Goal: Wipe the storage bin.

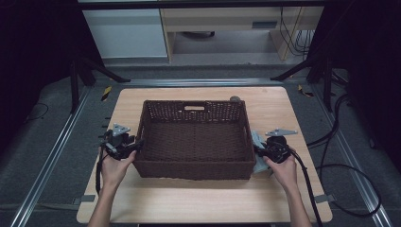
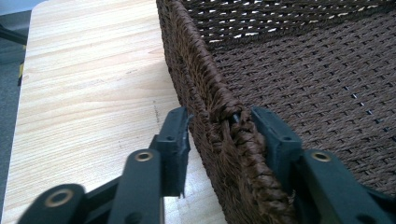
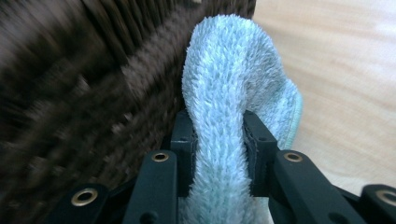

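We see a big brown woven basket [image 1: 195, 142] in the middle of the wooden counter [image 1: 189, 198]. It stands flat, and its inside looks bare. There is a small handle hole in its far wall.

Our left gripper [image 1: 124, 143] sits at the left wall of the basket, near the front corner. In the left gripper view, the left gripper [image 2: 219, 135] has the top edge of that wall between its two black fingers [image 2: 175, 135]. One finger is outside the basket, over the counter [image 2: 93, 93], and there is a small gap between it and the weave. The other finger is inside, right by the rim of the basket [image 2: 219, 93]. So the fingers are let go and stand loose around the wall, not squeezing it.

Our right gripper [image 1: 267, 151] is at the right wall of the basket, also near the front. It pinches a soft, fluffy, pale blue cloth [image 1: 257, 151]. In the right gripper view, the right gripper [image 3: 219, 154] has its fingers [image 3: 259, 149] pressed tight on the cloth [image 3: 229, 84] from both sides. The cloth puffs up above the fingers and leans on the outside of the basket [image 3: 93, 107]. The basket looks blurry there. The cloth is outside the basket, just beside its right wall, above the counter [image 3: 336, 70].
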The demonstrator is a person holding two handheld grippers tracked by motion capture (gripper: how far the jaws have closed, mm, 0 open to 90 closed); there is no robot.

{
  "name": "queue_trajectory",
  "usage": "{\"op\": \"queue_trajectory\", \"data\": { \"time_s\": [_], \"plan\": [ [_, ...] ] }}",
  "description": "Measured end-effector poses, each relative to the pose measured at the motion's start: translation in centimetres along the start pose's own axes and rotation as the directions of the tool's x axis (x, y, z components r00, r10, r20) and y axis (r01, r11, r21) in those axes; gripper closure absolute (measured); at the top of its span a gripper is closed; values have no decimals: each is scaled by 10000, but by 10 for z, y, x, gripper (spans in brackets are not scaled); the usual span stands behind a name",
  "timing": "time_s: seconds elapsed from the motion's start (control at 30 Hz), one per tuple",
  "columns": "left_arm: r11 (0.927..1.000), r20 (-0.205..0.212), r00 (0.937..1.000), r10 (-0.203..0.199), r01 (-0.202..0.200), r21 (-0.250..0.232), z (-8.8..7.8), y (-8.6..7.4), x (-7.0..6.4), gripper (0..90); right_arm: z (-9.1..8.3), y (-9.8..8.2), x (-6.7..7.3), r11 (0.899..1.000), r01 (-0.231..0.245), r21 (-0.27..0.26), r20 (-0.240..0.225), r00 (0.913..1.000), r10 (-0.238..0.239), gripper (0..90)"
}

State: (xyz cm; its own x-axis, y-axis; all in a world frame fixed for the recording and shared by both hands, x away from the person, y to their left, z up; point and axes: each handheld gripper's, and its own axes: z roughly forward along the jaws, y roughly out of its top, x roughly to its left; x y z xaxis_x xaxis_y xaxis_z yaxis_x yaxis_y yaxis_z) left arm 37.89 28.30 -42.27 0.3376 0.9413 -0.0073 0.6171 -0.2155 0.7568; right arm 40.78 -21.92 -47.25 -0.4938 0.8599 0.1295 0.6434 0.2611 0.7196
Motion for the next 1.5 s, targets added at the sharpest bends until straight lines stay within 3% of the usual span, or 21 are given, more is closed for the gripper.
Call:
{"op": "queue_trajectory", "data": {
  "time_s": [0.17, 0.33, 0.5, 0.63, 0.97, 1.37, 1.5],
  "plan": [
    [10000, 496, 9987, 89, -87, -44, -2, -1, 4, 516, 2, 0, 4, 9999, 19, 107, -32, 10000, -19, 707],
    [9999, 852, 9963, 126, -136, 106, -1, -1, 4, 559, -26, 7, 5, 9965, -184, -812, -308, 9994, 160, 707],
    [9997, 684, 9975, 165, -176, 159, 1, -2, 2, 635, -57, 10, 14, 9890, 23, -1480, -437, 9990, -88, 708],
    [9999, 694, 9976, 45, -52, 92, 1, -3, 2, 643, -65, 7, 20, 9869, 139, -1607, -434, 9988, -211, 709],
    [9997, 146, 9996, 238, -237, -22, 0, -1, -4, 691, -45, -9, 18, 9942, -34, -1078, -380, 9993, -7, 711],
    [9999, -69, 9999, 108, -108, -7, 4, 3, -2, 700, -10, -18, 12, 9997, 37, 256, -80, 10000, -35, 710],
    [10000, -63, 9999, 87, -87, -19, 5, 4, 1, 699, -8, -16, 13, 9997, 61, 248, -97, 9999, -59, 710]
  ]
}}
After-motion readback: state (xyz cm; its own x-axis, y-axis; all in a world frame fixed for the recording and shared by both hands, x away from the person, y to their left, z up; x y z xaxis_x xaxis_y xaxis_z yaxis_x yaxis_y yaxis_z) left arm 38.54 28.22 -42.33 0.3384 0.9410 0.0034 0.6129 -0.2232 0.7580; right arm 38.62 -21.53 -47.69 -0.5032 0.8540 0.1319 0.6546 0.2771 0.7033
